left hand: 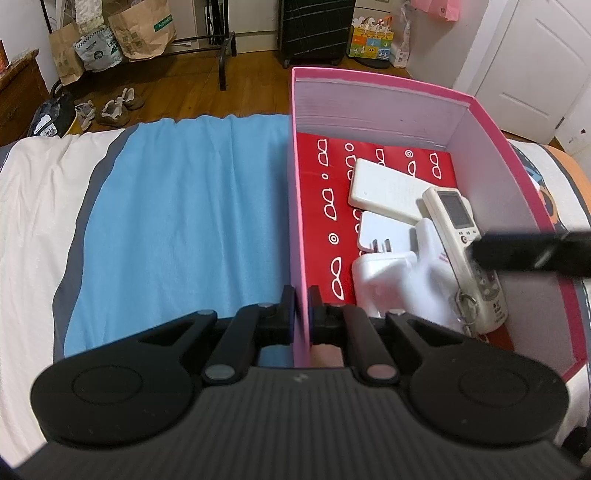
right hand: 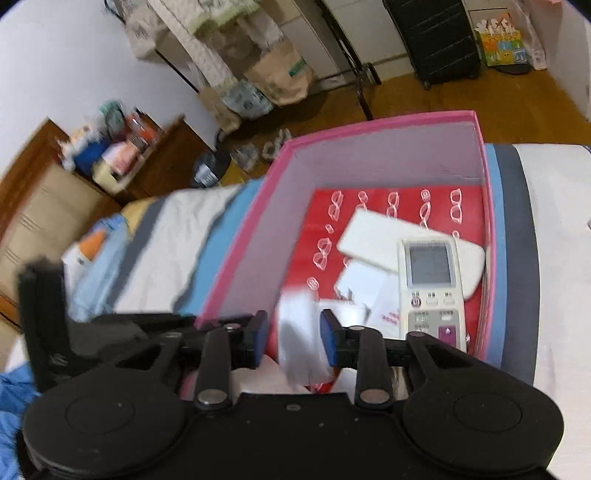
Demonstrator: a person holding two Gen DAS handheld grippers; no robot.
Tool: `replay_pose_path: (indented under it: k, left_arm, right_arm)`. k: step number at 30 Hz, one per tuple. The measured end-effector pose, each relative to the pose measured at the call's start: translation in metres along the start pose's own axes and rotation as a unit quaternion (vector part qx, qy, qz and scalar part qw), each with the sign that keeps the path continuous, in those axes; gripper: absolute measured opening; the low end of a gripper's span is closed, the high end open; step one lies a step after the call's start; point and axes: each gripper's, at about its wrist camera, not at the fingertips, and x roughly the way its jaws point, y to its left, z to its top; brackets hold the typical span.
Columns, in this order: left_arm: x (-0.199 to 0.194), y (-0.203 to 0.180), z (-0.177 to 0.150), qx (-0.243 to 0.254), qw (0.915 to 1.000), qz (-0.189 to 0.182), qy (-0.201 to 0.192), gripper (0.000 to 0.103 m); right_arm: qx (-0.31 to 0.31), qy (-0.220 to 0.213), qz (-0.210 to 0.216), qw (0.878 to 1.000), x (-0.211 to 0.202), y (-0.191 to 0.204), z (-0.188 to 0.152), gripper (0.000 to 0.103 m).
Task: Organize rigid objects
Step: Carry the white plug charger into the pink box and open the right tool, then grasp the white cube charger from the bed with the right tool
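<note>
A pink box [left hand: 298,206] with a red patterned floor stands on the bed. Inside lie a flat white slab [left hand: 384,190], a white remote with a screen [left hand: 461,254], and white plug adapters [left hand: 384,266]. My left gripper [left hand: 302,306] is shut on the box's left wall near its front corner. My right gripper [right hand: 293,332] hangs over the box's near end; a blurred white object [right hand: 299,332] sits between its fingers, and the jaws look parted beside it. The box [right hand: 243,236], slab [right hand: 376,240] and remote [right hand: 432,288] also show in the right wrist view.
The bed carries a blue sheet [left hand: 177,214] left of the box and white bedding [left hand: 33,206] beyond. Shoes [left hand: 118,107], paper bags [left hand: 144,33] and a black suitcase [left hand: 314,29] stand on the wooden floor. A wooden nightstand [right hand: 55,192] is at the left.
</note>
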Motion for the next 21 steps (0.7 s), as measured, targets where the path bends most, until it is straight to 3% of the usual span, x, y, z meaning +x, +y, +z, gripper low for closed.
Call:
replay_pose_path:
  k: [3, 5, 10, 17, 21]
  left_arm:
    - [0.000, 0.001, 0.001, -0.001, 1.0000, -0.001, 0.000, 0.005]
    - [-0.001, 0.002, 0.001, -0.001, 1.0000, -0.001, 0.000, 0.005]
    - [-0.002, 0.003, 0.001, -0.002, 1.0000, -0.002, -0.001, 0.005]
    - [-0.002, 0.003, 0.001, -0.002, 1.0000, -0.002, -0.001, 0.005]
    - [-0.002, 0.003, 0.001, -0.001, 1.0000, -0.002, -0.001, 0.005]
  right_arm:
    - [0.005, -0.049, -0.018, 0.999, -0.036, -0.015, 0.015, 0.042]
    - [0.006, -0.069, -0.052, 0.996, -0.055, -0.029, 0.023, 0.043]
    - [0.051, -0.070, -0.146, 0.985, -0.080, -0.095, 0.036, 0.043]
    - [0.067, -0.069, -0.263, 0.960, -0.057, -0.166, 0.048, 0.046]
    - [0.067, -0.059, -0.272, 0.958, -0.035, -0.192, 0.041, 0.050]
